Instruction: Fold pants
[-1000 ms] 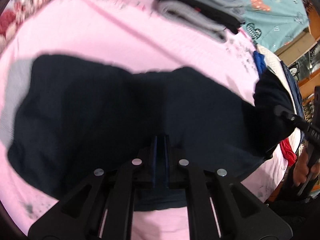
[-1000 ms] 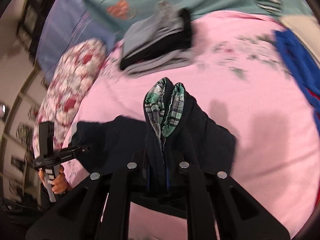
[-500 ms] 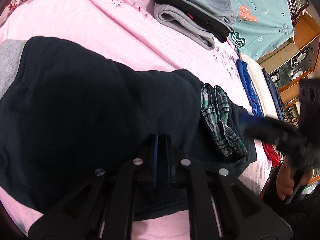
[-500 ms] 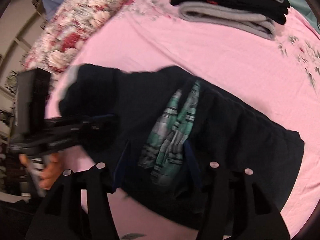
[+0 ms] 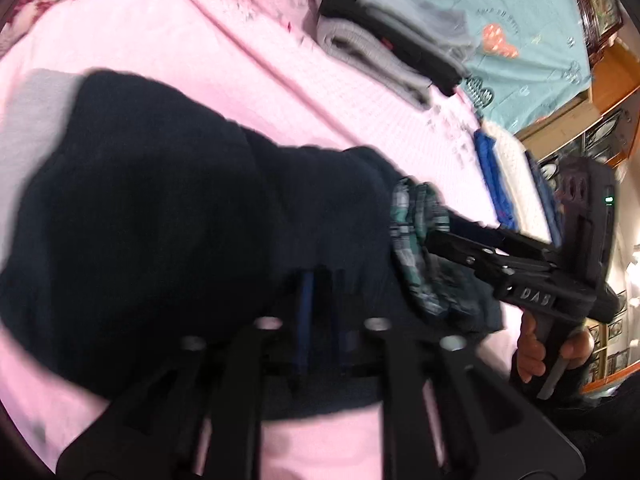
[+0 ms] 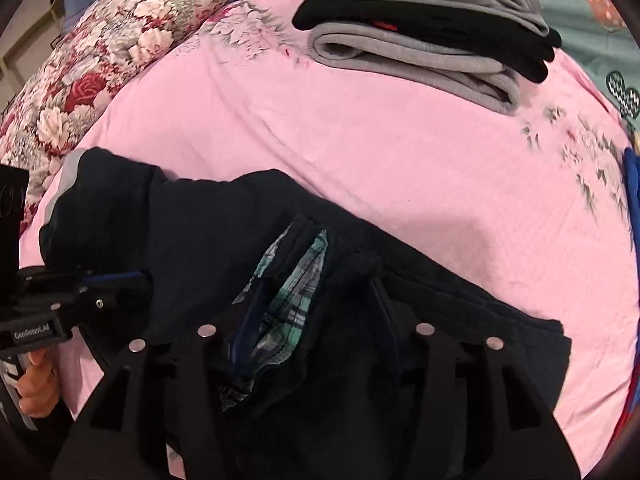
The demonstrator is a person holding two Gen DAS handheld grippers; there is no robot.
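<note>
Dark navy pants with a green plaid lining lie folded on the pink bed sheet. My left gripper is nearly shut, its fingers a narrow gap apart on the near edge of the pants; whether it still pinches cloth is unclear. My right gripper is open, its jaws spread over the plaid waistband and the dark fabric, holding nothing. The right gripper also shows in the left wrist view, at the plaid end of the pants. The left gripper shows in the right wrist view.
A stack of folded grey and black clothes sits at the far side of the bed. A floral pillow lies at the far left. Blue and white folded clothes lie at the right edge, with a teal blanket and wooden furniture behind.
My right gripper laid the plaid-lined end down onto the pants, opened and let go. My left gripper stayed low at the near edge and its fingers parted slightly.
</note>
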